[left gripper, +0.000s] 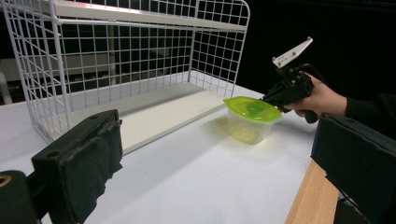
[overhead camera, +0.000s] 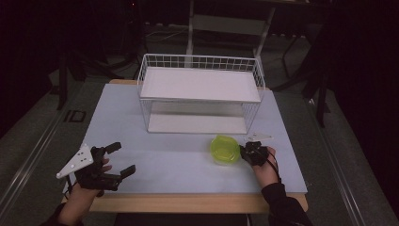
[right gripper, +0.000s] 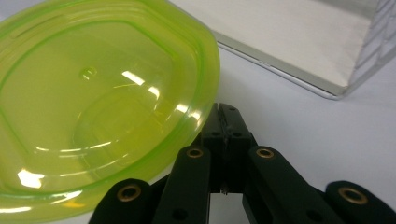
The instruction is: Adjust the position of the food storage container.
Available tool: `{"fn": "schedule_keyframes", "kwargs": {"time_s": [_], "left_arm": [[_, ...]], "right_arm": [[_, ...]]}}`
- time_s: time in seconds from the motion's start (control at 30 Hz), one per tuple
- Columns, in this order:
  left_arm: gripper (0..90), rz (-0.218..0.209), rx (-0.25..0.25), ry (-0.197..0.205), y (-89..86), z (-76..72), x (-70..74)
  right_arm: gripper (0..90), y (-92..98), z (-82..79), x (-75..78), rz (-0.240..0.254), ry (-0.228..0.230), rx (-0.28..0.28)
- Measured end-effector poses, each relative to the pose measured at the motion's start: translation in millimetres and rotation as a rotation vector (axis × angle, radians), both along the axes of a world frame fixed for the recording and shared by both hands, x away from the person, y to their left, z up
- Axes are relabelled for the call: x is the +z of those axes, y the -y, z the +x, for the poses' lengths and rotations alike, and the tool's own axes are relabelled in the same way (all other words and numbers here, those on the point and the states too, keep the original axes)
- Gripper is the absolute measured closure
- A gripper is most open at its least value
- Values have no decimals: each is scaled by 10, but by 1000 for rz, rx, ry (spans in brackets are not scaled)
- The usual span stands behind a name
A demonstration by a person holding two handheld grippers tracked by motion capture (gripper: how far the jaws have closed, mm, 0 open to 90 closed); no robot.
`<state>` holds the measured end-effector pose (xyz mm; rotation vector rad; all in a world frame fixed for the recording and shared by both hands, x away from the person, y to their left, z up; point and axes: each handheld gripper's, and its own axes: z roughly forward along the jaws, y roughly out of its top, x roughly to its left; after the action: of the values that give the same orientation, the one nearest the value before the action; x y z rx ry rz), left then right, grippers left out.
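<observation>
A lime-green translucent container with its lid on stands on the pale table in front of the wire rack. My right gripper is at its right edge, jaws pressed together. In the right gripper view the shut jaws sit just under the lid's rim, with nothing visible between the pads. From the left gripper view, the right gripper touches the container at the lid's edge. My left gripper hovers near the front left of the table, open and holding nothing, its pads far apart.
A white two-tier wire rack stands at the back middle of the table; its lower board lies just beyond the container. The table's wooden front edge runs between my forearms. Dark floor surrounds the table.
</observation>
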<state>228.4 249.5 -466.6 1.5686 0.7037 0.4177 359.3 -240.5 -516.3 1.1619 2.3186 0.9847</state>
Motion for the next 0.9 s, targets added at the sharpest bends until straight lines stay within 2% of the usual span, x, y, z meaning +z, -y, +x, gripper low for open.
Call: {"fn": "schedule_keyframes", "kwargs": {"time_s": [0.13,0.27,0.4,0.47,0.7,0.8,0.9], "left_arm": [[25,1,1,-2,0,2,-1],[25,1,2,-1,1,2,-1],[25,1,2,-2,0,2,-1],[26,-1,1,-2,1,0,0],[26,2,-2,1,2,-2,1],[26,3,-3,2,4,-2,2],[26,2,-4,1,4,-1,0]], "right_arm": [[899,-25,0,-5,1,-6,11],[899,-94,-6,-29,-23,-6,35],[899,-192,-5,-15,-17,-2,58],[899,-236,1,-9,1,-5,66],[899,-433,-6,-20,0,-13,114],[899,-461,-13,-20,-4,-10,122],[899,-574,-27,-23,-4,-12,154]]}}
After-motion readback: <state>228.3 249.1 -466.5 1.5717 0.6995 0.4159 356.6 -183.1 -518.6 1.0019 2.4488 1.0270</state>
